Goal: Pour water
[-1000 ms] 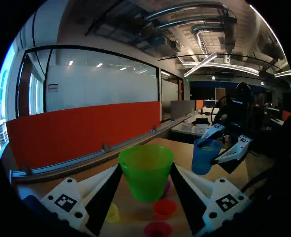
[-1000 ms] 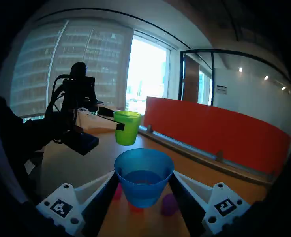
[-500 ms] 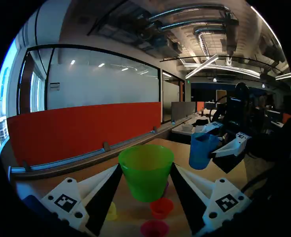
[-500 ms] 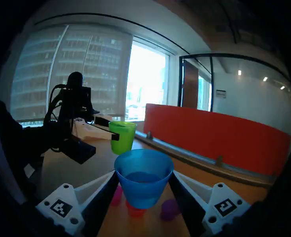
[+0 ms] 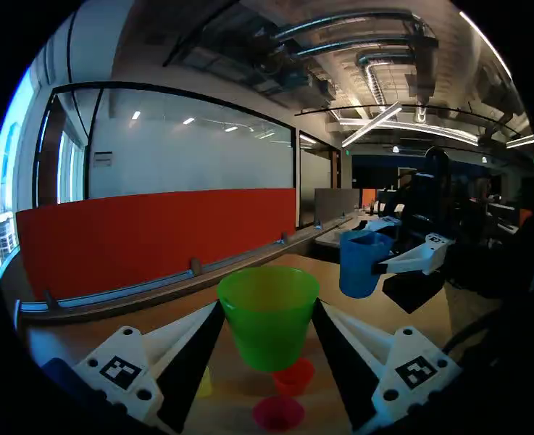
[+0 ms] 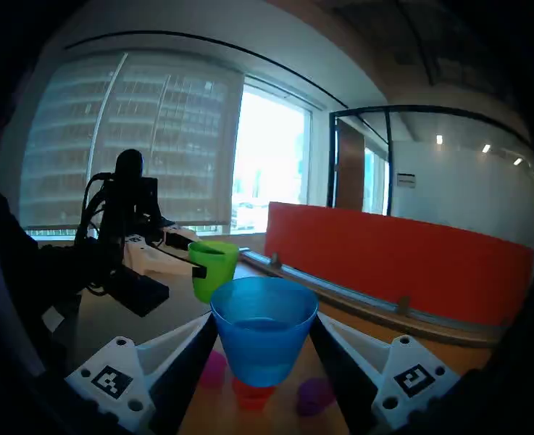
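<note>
The blue cup (image 6: 264, 330), partly full of water (image 6: 261, 328), stands upright at lower centre of the right gripper view, clamped between the right gripper's (image 6: 264, 319) fingers. In the left gripper view it hangs right of centre, apart from the green cup (image 5: 268, 315), which the left gripper (image 5: 268, 312) pinches at lower centre. No water is visible in the green cup. Pouring seems not yet begun; closing the gap and tipping remain. Small cups (image 5: 293, 375) dot the table (image 6: 281, 413) below.

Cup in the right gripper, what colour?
Blue cup, best seen in the right gripper view.
</note>
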Motion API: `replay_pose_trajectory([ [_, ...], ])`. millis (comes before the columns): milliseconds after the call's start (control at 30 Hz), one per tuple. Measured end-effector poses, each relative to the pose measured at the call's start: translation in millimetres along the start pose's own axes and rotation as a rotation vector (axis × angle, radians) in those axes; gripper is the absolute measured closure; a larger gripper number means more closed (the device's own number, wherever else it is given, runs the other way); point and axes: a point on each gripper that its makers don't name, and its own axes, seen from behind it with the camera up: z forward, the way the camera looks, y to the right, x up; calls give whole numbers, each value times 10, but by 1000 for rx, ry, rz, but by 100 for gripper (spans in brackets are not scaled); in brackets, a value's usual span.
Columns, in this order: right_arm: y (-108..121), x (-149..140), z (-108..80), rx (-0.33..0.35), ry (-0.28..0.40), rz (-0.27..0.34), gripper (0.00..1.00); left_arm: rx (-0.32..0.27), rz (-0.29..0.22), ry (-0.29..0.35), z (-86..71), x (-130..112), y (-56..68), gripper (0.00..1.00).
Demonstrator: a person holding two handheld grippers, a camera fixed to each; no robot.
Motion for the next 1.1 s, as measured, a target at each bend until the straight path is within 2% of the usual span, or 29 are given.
replay_pose_trajectory([
  [567, -11, 93, 94, 9, -3, -25, 11, -8, -7, -1, -69, -66, -69, 15],
  [800, 9, 218, 122, 7, 7, -59, 11, -19, -2, -6, -105, -114, -29, 15],
  [1100, 1, 340, 156, 15, 13, -118, 11, -48, -7, -19, -112, -226, 85, 15],
])
